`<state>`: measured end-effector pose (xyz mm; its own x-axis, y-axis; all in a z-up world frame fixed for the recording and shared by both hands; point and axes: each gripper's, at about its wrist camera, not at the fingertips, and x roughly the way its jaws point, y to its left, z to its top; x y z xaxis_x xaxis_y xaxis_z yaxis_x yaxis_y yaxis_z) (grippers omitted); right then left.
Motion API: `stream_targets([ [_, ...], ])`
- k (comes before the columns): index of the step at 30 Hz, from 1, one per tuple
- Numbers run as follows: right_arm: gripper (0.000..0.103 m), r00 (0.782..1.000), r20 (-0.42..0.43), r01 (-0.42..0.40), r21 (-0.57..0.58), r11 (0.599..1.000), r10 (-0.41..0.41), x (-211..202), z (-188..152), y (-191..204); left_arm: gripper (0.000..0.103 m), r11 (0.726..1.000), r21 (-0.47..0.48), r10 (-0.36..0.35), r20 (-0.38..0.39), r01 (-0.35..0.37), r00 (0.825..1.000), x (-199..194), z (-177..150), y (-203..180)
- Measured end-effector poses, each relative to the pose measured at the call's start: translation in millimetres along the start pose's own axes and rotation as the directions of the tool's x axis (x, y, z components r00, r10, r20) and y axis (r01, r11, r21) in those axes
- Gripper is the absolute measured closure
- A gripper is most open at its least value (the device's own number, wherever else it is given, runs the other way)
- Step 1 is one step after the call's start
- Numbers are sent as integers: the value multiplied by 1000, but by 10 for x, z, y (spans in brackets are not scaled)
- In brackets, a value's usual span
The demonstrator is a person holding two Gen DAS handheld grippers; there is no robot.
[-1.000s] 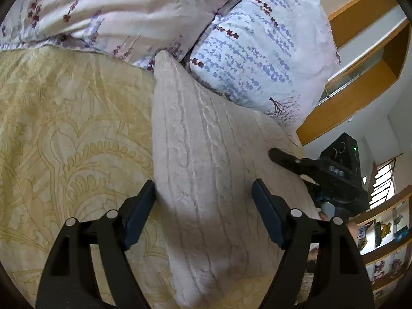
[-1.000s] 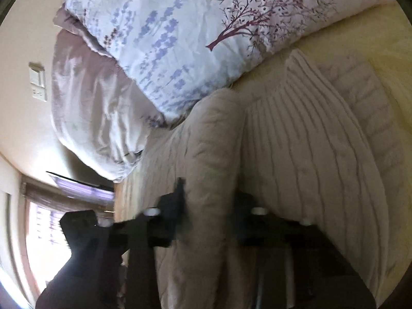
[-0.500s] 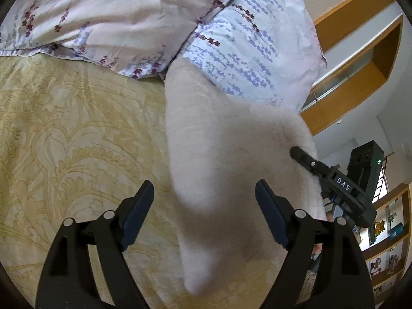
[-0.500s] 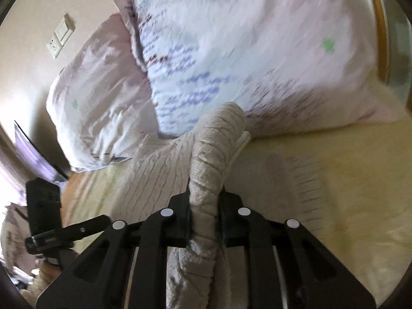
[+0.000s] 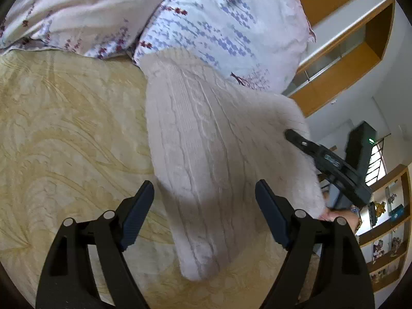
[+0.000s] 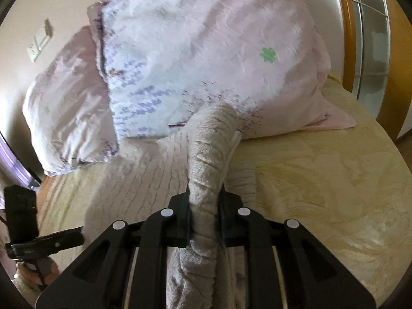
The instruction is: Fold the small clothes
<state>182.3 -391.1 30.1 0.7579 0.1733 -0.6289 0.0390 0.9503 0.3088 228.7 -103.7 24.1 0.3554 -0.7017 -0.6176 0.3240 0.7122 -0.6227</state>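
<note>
Here, a cream knitted garment (image 5: 206,139) lifted over the bed (image 5: 64,128).
The left gripper (image 5: 204,215) has its jaws wide apart, gripping nothing, the knit hanging between them; the right gripper (image 6: 204,221) has its jaws clamped on a bunched fold before the pillows (image 6: 206,51).

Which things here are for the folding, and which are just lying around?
For the folding:
- cream knitted sweater
- right tongs, shut on a fold of the sweater
- left tongs, open over the sweater

Just lying around:
- flowery pillows
- yellow bedspread, which the sweater lies on
- wooden shelves
</note>
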Motion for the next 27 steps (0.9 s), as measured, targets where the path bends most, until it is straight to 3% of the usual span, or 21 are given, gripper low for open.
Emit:
stream_targets([
  [3,83,995,-97,6,83,997,3,286,-70,-220,23,1000,5,1,2,-1,1000,20,-35,-27],
  [8,50,999,-24,-29,206,978,35,-41,-127,-481,23,1000,-8,6,1,-6,1000,8,-84,-14],
  [10,46,998,6,-69,237,969,70,-220,-171,-556,23,1000,-14,5,2,-5,1000,4,-102,-5],
  [21,47,973,2,-223,258,940,230,-644,-674,-543,24,996,-75,-41,-34,38,999,3,-317,51],
  [24,47,971,-13,-231,219,948,240,-626,-743,-446,33,993,-100,-66,-59,60,996,51,-369,71],
  [27,62,975,-36,-208,192,959,218,-550,-789,-386,48,991,-113,-74,-70,65,995,87,-392,79],
])
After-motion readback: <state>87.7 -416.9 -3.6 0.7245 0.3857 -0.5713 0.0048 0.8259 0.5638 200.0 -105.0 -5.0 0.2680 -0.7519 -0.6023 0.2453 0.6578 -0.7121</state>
